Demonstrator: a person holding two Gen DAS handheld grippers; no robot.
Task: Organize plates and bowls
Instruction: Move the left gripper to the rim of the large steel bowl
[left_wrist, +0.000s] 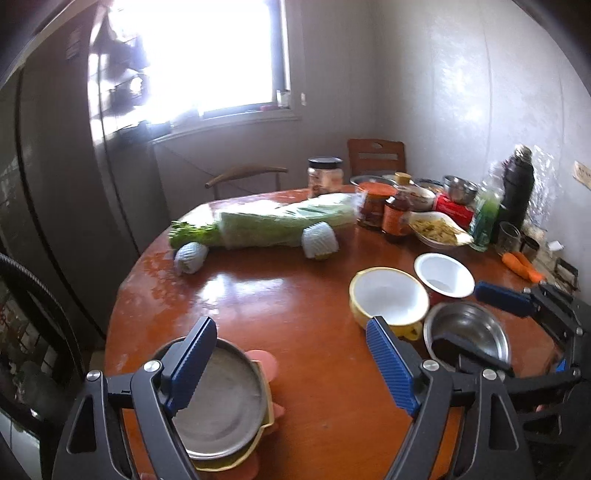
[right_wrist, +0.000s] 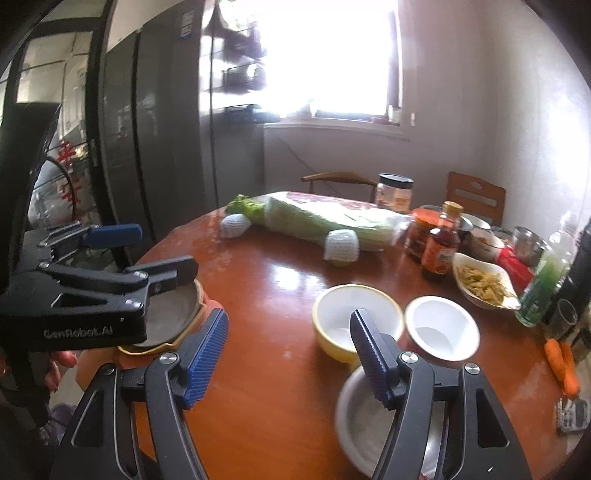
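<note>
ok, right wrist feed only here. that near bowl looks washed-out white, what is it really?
Observer: The left wrist view shows a steel bowl, empty.
Operator: right gripper lined up on it?
Observer: One finger of the right gripper hangs over its inside; the other sits outside the far rim.
Operator: anything under the plates?
Observer: A pink mat lies under the yellow dish that carries the metal plate.

Round brown table (left_wrist: 295, 306), glossy. On it: wrapped cabbage (left_wrist: 280, 225), two foam-netted fruits (left_wrist: 320, 242), yellow bowl (left_wrist: 388, 297) touching white bowl (left_wrist: 443, 275), steel bowl (left_wrist: 467, 334), steel plate (left_wrist: 221, 402) stacked on a yellow dish, carrots (left_wrist: 522, 266), jars and bottles (left_wrist: 397, 214) at far right
</note>
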